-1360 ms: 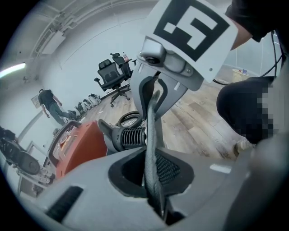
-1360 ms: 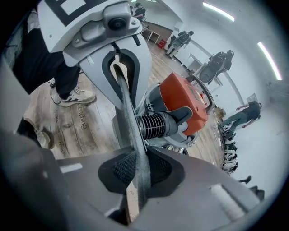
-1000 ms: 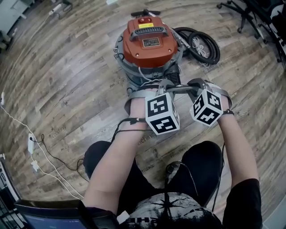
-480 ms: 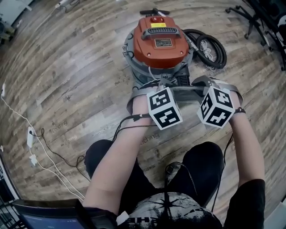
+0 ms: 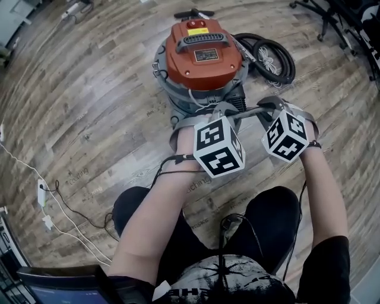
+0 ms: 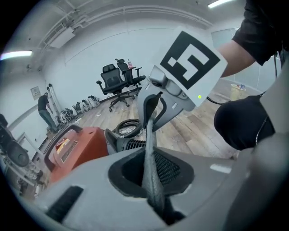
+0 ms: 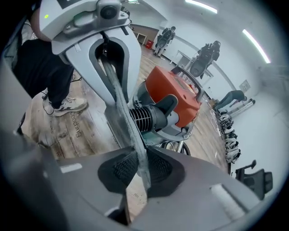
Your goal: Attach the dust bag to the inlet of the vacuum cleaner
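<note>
The vacuum cleaner has an orange lid and a grey drum, and stands on the wood floor in front of my knees. Its black ribbed inlet points toward me. The grey dust bag is stretched as a thin fabric band between both grippers, just in front of the inlet. My left gripper is shut on one end of the bag; its jaws have just been closing on that fabric. My right gripper is shut on the other end. Each gripper view shows the other gripper across the taut band.
A coiled black hose lies right of the vacuum. An office chair base stands at the far right. A white cable and power strip run along the floor at the left. A laptop edge is at the bottom left.
Both grippers keep hold of the grey bag in front of the vacuum. The right gripper has drifted slightly to the right, away from the left one.
</note>
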Tool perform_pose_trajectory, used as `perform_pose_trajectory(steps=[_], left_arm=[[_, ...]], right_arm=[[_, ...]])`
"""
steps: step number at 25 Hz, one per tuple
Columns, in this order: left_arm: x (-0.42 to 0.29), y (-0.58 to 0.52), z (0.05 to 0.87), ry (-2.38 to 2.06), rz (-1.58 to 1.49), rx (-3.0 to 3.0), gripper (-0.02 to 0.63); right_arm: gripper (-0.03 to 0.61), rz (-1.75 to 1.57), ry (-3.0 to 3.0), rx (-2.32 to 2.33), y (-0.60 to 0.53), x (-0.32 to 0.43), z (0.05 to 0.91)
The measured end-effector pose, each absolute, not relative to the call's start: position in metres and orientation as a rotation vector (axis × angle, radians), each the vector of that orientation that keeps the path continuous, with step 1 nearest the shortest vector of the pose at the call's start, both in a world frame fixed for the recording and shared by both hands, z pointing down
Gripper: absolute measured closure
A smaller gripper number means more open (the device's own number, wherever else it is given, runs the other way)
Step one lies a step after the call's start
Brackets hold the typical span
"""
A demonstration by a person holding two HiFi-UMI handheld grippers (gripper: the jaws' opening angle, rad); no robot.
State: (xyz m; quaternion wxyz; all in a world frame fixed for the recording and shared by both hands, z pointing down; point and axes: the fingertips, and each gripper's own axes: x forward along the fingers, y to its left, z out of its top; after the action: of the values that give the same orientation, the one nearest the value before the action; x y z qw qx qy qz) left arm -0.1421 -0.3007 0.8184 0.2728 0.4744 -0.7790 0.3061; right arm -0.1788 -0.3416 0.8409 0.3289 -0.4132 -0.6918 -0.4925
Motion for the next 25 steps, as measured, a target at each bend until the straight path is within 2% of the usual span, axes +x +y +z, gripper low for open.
perform_pose_trajectory(steps=[10,18,25], left_arm=[[-0.147,-0.268,0.844,-2.058,0.846,1.122,0.578],[-0.155,-0.289,0.818,-2.159,0.715,1.2,0.584],[-0.154,-0.294,0.815,-2.182,0.733,1.193,0.586]], right_arm=[[0.541,-1.462,-1.702,-1.157,-0.313,-0.161,0.815],[0.531,-1.213,-1.851,-1.092,-0.335,-0.178,0.836],[0.525,-1.245,-1.863,-1.058,-0.335,-0.181,0.839]])
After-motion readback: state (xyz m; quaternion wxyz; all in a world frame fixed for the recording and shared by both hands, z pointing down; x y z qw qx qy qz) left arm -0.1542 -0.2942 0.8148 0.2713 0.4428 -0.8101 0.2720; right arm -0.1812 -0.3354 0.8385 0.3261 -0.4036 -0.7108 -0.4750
